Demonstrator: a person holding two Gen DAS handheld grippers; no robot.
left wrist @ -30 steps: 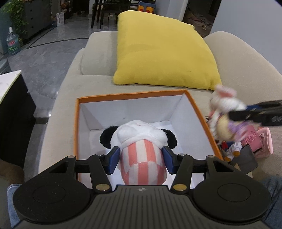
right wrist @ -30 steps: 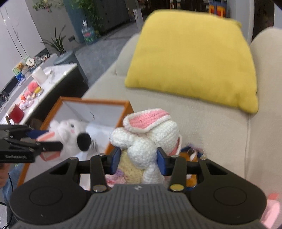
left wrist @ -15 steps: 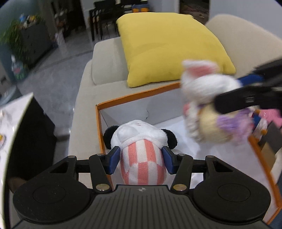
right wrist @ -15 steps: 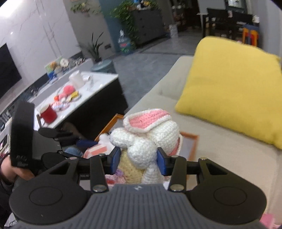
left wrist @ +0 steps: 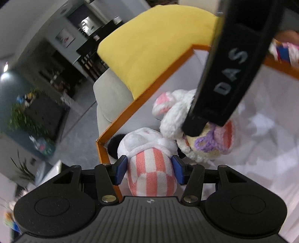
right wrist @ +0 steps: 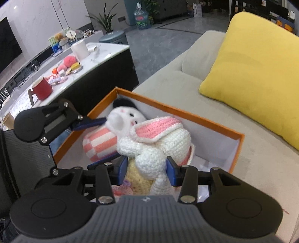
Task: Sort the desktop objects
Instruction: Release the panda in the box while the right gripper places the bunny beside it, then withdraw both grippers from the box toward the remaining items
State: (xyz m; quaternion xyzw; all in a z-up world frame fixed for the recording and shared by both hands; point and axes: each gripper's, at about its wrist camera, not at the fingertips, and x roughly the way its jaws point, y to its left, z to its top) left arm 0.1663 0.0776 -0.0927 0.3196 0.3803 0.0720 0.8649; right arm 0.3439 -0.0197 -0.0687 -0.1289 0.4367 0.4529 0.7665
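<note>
A beige sofa (right wrist: 186, 78) is taken as the landmark. A yellow cushion (right wrist: 261, 71) is propped on its seat against the backrest. Beside the sofa's arm, across a strip of grey floor, a white-topped low table (right wrist: 89, 61) is seen. On that table a red mug (right wrist: 42, 88) is placed near the front edge, a white cup (right wrist: 80, 49) farther back, and small pink and yellow trinkets (right wrist: 69, 65) between them. Beyond the sofa's far end, a large water bottle (right wrist: 142, 17) is set on the floor, with a potted plant (right wrist: 104, 20) near it.
</note>
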